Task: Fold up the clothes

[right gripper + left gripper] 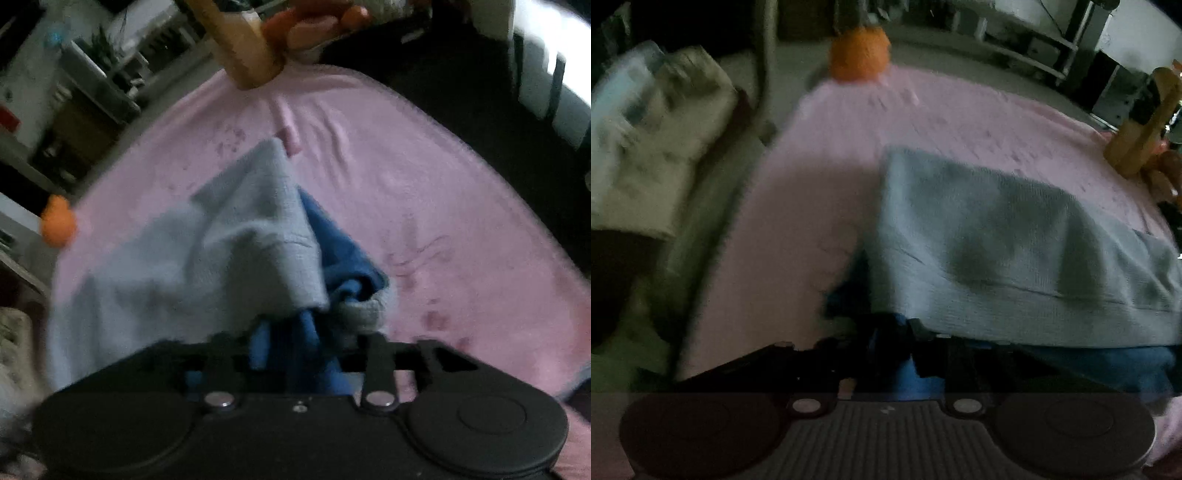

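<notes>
Near the orange ball [859, 53]: soft, limp grey-blue garment [997, 236]; best pinched at hem corners; both claws [886, 354] [295, 347] apparently released.

Home: pink blanket [424, 192], shelving [1027, 40].

Each claw [299, 354] is matte black, with two round discs, silver screws and a ribbed centre plate.
</notes>
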Demonstrator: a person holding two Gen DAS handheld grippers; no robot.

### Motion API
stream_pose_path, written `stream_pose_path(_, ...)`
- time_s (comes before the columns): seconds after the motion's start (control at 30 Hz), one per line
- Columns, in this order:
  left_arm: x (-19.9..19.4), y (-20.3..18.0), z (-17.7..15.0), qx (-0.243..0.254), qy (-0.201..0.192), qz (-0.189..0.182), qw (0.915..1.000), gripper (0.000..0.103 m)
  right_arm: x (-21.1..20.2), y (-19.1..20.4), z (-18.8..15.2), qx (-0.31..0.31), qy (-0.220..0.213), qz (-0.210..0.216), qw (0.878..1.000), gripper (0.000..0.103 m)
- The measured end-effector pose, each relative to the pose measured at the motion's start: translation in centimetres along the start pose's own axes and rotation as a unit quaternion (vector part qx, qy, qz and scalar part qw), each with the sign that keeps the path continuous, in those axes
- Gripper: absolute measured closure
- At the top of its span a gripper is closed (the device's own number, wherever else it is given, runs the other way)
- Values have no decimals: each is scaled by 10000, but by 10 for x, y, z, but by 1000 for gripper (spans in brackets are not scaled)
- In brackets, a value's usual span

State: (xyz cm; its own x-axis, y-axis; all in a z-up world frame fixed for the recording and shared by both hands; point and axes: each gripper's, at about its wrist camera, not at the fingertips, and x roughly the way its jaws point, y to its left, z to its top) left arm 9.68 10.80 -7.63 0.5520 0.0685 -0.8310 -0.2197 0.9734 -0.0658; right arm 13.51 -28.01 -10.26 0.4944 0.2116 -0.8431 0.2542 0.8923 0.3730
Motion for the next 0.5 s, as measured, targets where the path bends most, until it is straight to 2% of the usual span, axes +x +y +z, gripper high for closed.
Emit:
stream_pose_path(0.07,-17,10,0,-168,-456,35,9988,77,-14,-6,0,68,-335,41,9994,51)
stream_pose_path(0.1,-25,14,1,-255,-666,33,9974,77,-21,-11,1,166,-525,112,9984,50)
stream_pose_path(0.17,-37,19,7,-426,-935,-154,9946,77,-35,-22,5,490,-907,511,9934,50)
stream_pose_path(0.27,-43,15,24,-446,-1060,-406,9925,78,-41,-30,14,954,-1063,1474,9787,51)
stream_pose_path(0.3,-44,9,33,-362,-1068,-456,9926,78,-41,-29,17,1067,-1030,1784,9727,53)
stream_pose_path(0.37,-42,-5,47,-171,-1114,-515,9923,78,-40,-15,27,1082,-944,2172,9655,84)
stream_pose_path(0.43,-39,-17,62,55,-1141,-552,9919,78,-41,11,41,818,-999,2150,9680,87)
stream_pose_path(0.5,-34,-28,78,289,-1225,-545,9906,78,-38,34,56,630,-1034,2338,9647,87)
